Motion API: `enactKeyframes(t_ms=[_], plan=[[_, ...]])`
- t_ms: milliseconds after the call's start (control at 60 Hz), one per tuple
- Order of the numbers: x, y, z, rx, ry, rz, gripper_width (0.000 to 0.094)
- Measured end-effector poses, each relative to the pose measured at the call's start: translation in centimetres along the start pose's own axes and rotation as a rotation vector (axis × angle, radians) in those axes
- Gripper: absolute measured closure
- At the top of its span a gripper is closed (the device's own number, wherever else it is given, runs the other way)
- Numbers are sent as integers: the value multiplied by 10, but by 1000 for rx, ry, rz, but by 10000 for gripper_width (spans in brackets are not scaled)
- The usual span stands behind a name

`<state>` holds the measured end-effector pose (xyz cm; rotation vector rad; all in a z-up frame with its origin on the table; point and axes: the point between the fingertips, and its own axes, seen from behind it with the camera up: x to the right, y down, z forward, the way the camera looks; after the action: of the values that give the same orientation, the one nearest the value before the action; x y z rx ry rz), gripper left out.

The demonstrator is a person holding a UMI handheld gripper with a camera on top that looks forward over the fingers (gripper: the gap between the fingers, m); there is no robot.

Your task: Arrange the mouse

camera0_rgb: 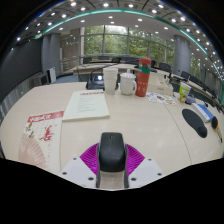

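A black mouse (112, 152) sits between my gripper's (112, 165) magenta pads (89, 157), which press against both of its sides. It is held a little above the pale wooden table (90, 130). A dark mouse pad (194, 122) lies on the table off to the right, beyond the fingers. A second small dark object (203, 115) rests on or beside that pad; I cannot tell what it is.
A white booklet (86, 104) lies ahead to the left, and a red-and-white magazine (40, 133) nearer on the left. A white mug (128, 85), a red container (143, 78) and a pale cup (111, 79) stand farther ahead. Office desks and windows lie beyond.
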<state>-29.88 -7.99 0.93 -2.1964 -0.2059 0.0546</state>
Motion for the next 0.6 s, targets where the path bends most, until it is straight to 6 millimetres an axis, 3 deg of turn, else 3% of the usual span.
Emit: enactKeyframes(t_ms=[83, 183, 283, 400, 517, 600], plan=[[7, -36, -18, 52, -26, 26, 626], [40, -95, -45, 142, -44, 50, 627], [104, -153, -62, 222, -26, 62, 626], [204, -206, -65, 287, 21, 65, 627], [303, -218, -39, 281, 75, 64, 629], [363, -198, -5, 233, 101, 77, 629]])
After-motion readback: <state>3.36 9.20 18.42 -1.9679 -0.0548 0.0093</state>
